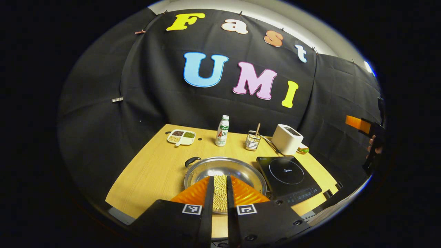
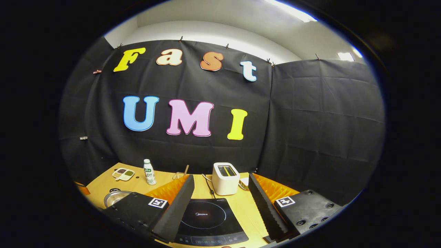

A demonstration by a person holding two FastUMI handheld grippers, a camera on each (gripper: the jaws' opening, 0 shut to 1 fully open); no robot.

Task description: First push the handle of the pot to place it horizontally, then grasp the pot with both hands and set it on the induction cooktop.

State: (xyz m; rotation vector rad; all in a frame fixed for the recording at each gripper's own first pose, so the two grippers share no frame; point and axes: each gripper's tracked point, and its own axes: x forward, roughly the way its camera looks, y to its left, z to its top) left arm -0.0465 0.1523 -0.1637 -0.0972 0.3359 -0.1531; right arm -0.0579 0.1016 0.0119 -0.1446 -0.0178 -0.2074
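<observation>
A wide, shallow steel pot point(image 1: 225, 168) sits on the wooden table point(image 1: 155, 172), just left of the black induction cooktop point(image 1: 287, 175). One dark handle point(image 1: 192, 161) sticks out at the pot's far-left rim. My left gripper point(image 1: 220, 178) hovers over the pot's near side, its fingers together with nothing between them. In the right gripper view, my right gripper point(image 2: 220, 206) stands open above the cooktop point(image 2: 206, 218), with the pot point(image 2: 115, 198) low at the left. That gripper and the hand holding it also appear at the far right of the left gripper view point(image 1: 365, 127).
Along the table's back edge stand a divided snack tray point(image 1: 181, 137), a white bottle point(image 1: 222, 131), a wire basket with a stick point(image 1: 253, 140) and a white toaster point(image 1: 287, 138). A cord runs from the toaster point(image 2: 225, 178) toward the cooktop.
</observation>
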